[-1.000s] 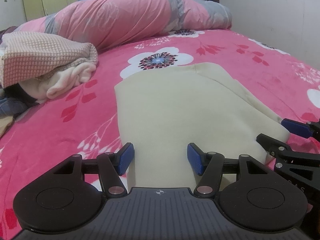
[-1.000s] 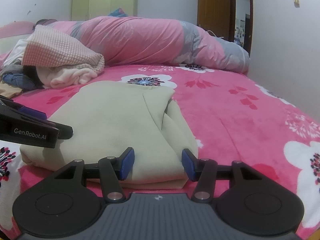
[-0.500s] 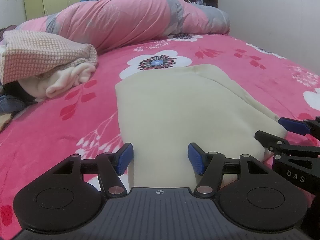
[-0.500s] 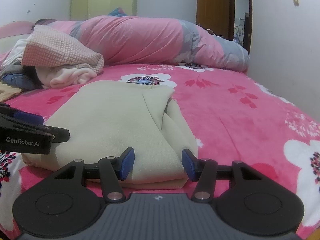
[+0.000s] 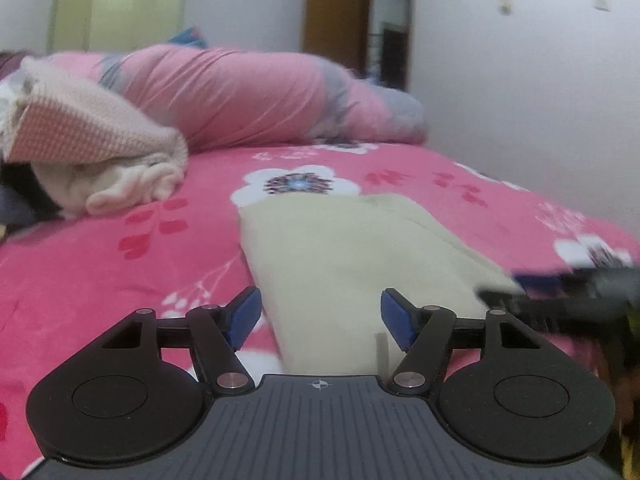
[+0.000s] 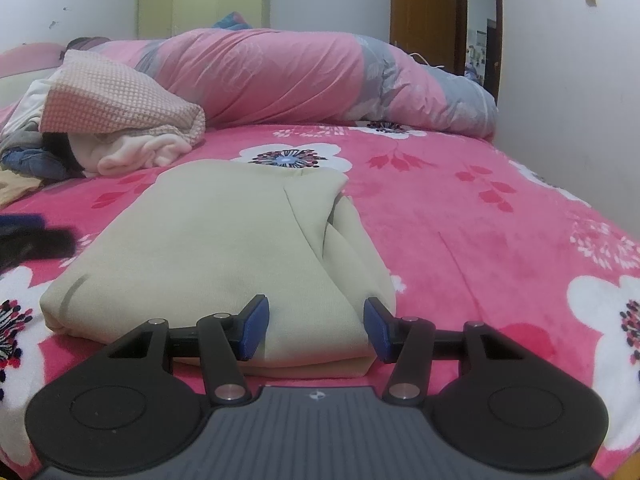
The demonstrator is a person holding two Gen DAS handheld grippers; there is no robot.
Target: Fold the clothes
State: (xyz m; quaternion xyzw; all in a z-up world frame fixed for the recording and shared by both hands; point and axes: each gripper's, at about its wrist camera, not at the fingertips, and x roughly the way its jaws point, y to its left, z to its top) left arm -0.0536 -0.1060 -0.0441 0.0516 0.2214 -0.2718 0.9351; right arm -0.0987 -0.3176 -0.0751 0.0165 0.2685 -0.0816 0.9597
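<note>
The cream garment point(image 6: 224, 248) lies part-folded on the bed point(image 6: 480, 216), on the pink floral blanket, with its long axis running from the near hem away toward the rolled pink duvet point(image 6: 280, 80) at the head of the bed. Its far end touches the large white flower print. On the right side of the garment a folded-over panel forms a raised ridge and a stacked edge of several layers; the left side lies flatter, with a rounded fold at the near left corner. The left tongs point(image 5: 320, 322) are wide open and hold nothing; they hover over the near left edge of the garment point(image 5: 352, 264), the left pad above the blanket and the right pad above the cloth. The right tongs point(image 6: 316, 328) are also open, empty, and straddle the near right corner of the garment at the thick stacked edge. The left-wrist view is motion-blurred, so contact with the cloth cannot be determined there. Handling judgement: the fabric appears to be a soft, fairly thick knit, light, limp and not fragile; it will sag between grasp points and the layers may slide apart. Take hold at the two near corners, pinching all layers of the hem together, and carry them along the long axis toward the far end. A heap of unfolded clothes point(image 6: 120, 128) lies well to the left of the garment, beside the duvet.
</note>
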